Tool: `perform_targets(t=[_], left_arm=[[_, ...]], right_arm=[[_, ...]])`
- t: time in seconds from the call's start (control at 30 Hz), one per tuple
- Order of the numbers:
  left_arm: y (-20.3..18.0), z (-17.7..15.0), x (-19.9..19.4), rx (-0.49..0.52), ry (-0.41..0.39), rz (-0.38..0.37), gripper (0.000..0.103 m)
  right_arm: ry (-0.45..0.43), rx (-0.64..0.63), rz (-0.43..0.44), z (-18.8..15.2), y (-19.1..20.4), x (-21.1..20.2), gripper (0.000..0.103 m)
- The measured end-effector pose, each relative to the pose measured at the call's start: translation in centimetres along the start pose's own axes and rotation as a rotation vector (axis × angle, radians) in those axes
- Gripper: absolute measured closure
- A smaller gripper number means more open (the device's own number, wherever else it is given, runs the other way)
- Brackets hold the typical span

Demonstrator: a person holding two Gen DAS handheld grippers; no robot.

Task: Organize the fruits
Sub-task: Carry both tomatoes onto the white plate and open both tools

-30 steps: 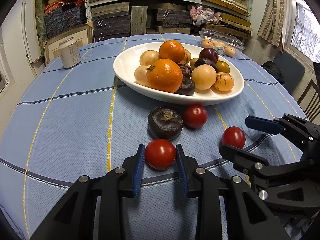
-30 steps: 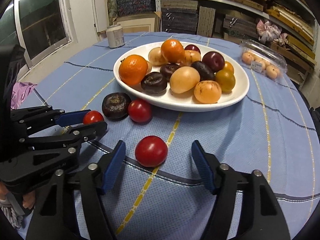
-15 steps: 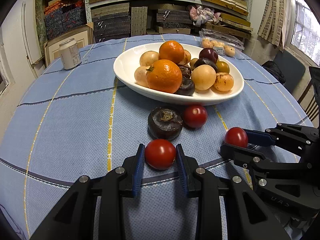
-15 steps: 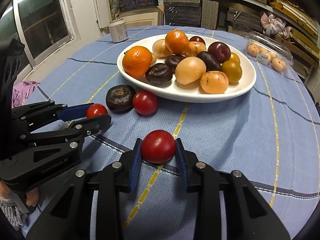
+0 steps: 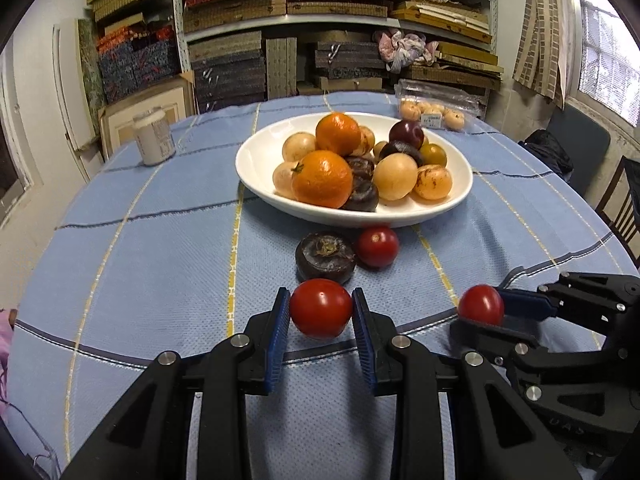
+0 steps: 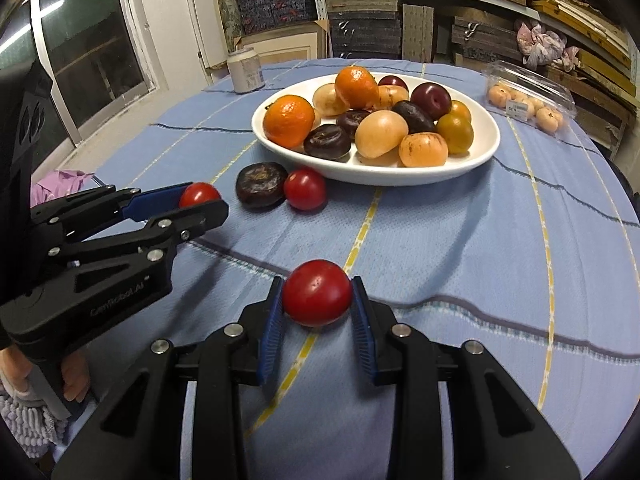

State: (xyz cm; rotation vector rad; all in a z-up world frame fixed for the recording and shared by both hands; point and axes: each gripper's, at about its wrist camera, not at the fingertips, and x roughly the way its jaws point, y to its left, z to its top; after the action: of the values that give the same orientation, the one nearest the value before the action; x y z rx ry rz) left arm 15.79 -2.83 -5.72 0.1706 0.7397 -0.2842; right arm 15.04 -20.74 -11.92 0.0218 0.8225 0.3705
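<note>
Left wrist view: a red tomato [image 5: 321,308] is clamped in the left tongs [image 5: 321,312], another [image 6: 317,293] in the right tongs [image 6: 317,300]. A third tomato [image 5: 377,246] and a dark fruit [image 5: 326,257] are left on the worktop [image 5: 140,264] beside the filled bowl [image 5: 256,160].

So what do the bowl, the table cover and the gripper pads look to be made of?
Bowl: probably glazed ceramic, glossy white with soft highlights, though hard plastic is possible. Table cover: woven fabric, matte blue, with a visible weave and stitched stripes. Left gripper pads: blue, finely ribbed, likely rubber or soft plastic.
</note>
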Motion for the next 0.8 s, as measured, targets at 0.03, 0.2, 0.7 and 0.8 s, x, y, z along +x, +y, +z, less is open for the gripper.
perform_targets(t=[0.03,0.2,0.7,0.8], left_arm=[[-0.2,-0.1,-0.3,0.003,-0.008,0.003,0.072],[-0.8,-0.2,-1.8,0.008,-0.045,0.014,0.072],[-2.0,7.9,-2.8,0.051,-0.17,0.033,0.072],[-2.5,10.1,-1.7,0.057,-0.181,0.029,0.072]], right_arm=[[-0.006,0.005,0.006,-0.3,0.0,-0.4,0.07],[-0.047,0.046,0.031,-1.1,-0.4,-2.4,0.07],[-0.277,0.164,-0.023,5.5,-6.5,-10.8,0.071],[-0.326,0.169,-0.033,8.3,-7.2,-11.5,0.071]])
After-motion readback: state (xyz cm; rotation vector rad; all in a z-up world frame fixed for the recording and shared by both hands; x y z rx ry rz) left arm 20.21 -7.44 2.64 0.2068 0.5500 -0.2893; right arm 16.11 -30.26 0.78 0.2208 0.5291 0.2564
